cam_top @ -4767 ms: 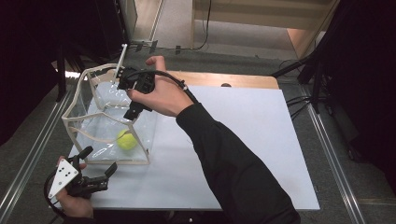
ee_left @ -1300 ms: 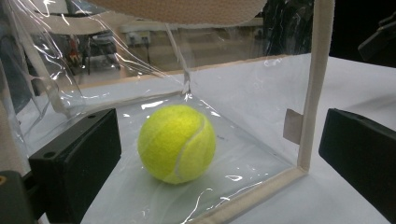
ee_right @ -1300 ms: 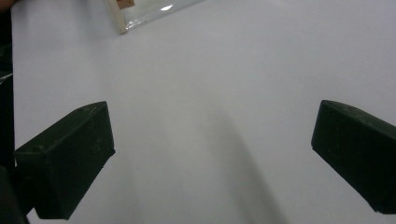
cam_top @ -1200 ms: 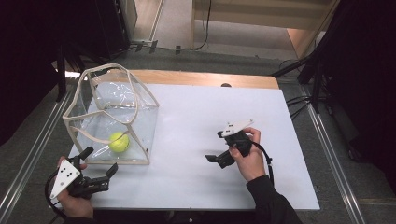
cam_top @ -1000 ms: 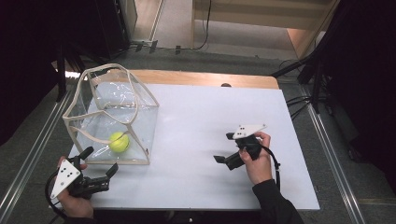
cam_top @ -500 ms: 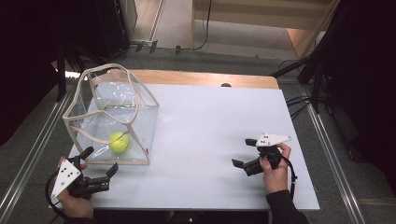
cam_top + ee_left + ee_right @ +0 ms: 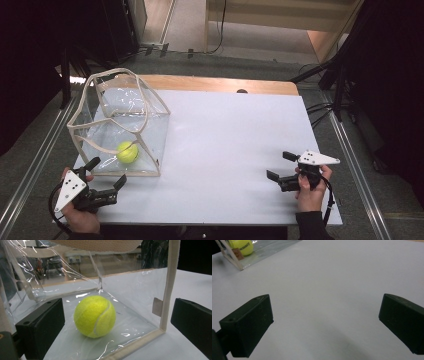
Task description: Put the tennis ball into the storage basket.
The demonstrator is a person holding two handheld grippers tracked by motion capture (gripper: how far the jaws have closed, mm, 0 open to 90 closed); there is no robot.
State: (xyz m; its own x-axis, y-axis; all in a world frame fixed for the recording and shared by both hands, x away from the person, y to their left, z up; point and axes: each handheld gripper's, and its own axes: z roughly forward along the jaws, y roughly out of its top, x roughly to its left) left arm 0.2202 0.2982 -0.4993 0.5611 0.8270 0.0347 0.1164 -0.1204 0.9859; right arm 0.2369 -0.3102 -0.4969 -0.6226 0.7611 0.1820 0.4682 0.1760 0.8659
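Nearest, at the table's front edge on the left: left gripper (image 7: 106,172), held in a hand (image 7: 80,219), jaws spread wide, nothing between them, aimed at the near corner of the clear bag (image 7: 152,132). On the right, also close to the front edge: right gripper (image 7: 280,166), gripped by the other hand (image 7: 310,192), jaws likewise spread and empty, hovering low over bare white table (image 7: 225,145), well apart from the bag.

A little farther in: clear plastic bag with cream fabric trim, standing open on the left part of the table, just beyond the left gripper. Inside, resting on the bag's floor near the front corner: yellow tennis ball (image 7: 127,152). Through the left gripper view, same ball (image 7: 95,315) framed between the two black jaws but behind the transparent wall, with the bag's cream edge (image 7: 170,285) upright to its right. In the right gripper view, ball (image 7: 240,246) far off at the upper left, tucked behind the bag's corner.

Farther still: a wooden strip (image 7: 220,85) along the table's far edge, then grey floor (image 7: 280,55) with cables, and dark curtains at both sides.
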